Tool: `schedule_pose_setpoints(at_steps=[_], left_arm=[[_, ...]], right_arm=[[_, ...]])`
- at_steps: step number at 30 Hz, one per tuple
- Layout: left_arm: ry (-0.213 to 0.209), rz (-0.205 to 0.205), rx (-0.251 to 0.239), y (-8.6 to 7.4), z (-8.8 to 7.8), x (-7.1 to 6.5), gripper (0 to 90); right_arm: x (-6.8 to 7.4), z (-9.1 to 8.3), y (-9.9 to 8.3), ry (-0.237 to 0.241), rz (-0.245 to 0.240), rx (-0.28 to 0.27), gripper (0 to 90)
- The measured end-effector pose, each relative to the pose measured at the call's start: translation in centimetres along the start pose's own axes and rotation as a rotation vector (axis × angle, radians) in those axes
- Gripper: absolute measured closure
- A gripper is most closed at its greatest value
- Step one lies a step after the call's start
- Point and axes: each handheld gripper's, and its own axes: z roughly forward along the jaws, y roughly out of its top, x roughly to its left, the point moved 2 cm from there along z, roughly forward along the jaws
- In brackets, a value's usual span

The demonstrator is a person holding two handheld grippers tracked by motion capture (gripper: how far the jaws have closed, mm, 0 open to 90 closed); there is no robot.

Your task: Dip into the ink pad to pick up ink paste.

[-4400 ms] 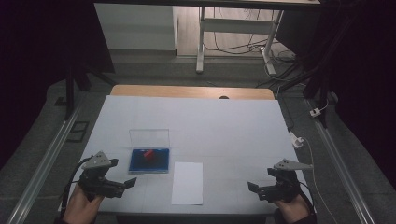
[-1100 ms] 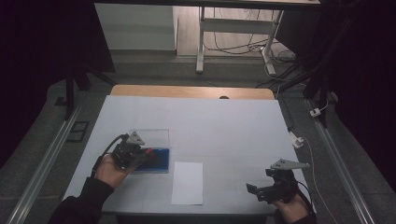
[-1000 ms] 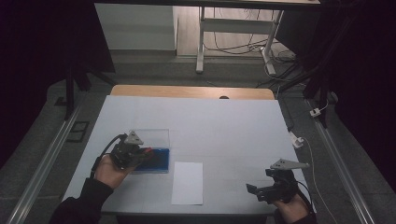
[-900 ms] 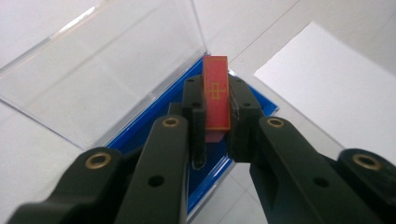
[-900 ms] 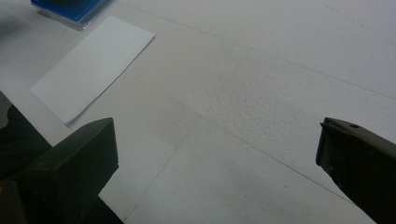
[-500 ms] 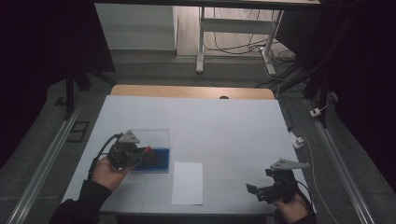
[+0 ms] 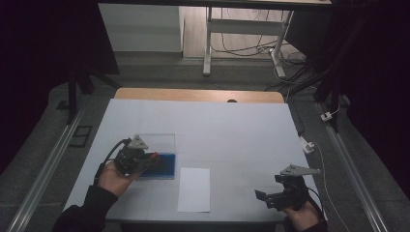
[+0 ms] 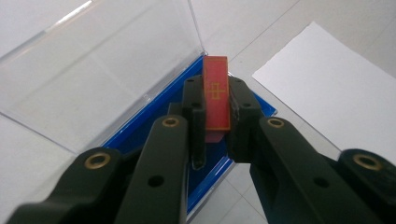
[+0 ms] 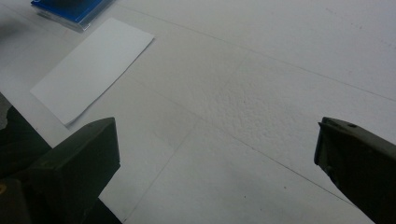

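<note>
The white table [image 7: 232,125] carries a white paper sheet [image 7: 194,189] near its front edge and an open clear case with a blue base [image 8: 140,121] toward the front-left. Over that case, the left gripper [image 8: 215,112] is clenched on a red block [image 8: 215,95]. The right gripper [image 9: 215,158] hangs released near the front-right corner.

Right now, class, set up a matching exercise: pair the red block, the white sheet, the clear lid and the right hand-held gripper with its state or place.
1 red block
2 white sheet
3 clear lid
4 right hand-held gripper

a standing open
b clamped between jaws
c jaws apart
d flat on the table

Pairs: 1-b, 2-d, 3-a, 4-c
</note>
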Motion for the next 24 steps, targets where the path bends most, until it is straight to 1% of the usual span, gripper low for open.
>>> schedule_pose_setpoints(at_steps=[3,7,12,16,18,22,24], left_arm=[[-0.004,-0.008,0.019,-0.1,0.5,0.2,79.7],[-0.011,-0.025,0.031,-0.2,0.9,0.5,79.7],[-0.016,-0.022,0.068,-0.4,1.5,0.7,79.7],[-0.006,-0.020,0.090,-0.6,2.0,0.8,79.7],[-0.002,-0.026,0.103,-0.7,2.3,0.9,79.7],[-0.005,-0.035,0.116,-0.9,2.7,1.2,79.7],[0.003,-0.034,0.121,-0.9,2.8,1.3,79.8]], right_arm=[[0.0,0.0,0.0,0.002,0.000,0.001,0.4],[0.0,0.0,0.0,0.004,0.000,0.002,0.3],[0.0,0.0,0.0,0.005,-0.001,0.002,0.3],[0.0,0.0,0.0,0.005,-0.002,0.004,0.3],[0.0,0.0,0.0,0.004,-0.002,0.005,0.3],[0.0,0.1,0.0,0.005,-0.002,0.006,0.4],[0.0,0.1,0.0,0.005,-0.002,0.006,0.3]])
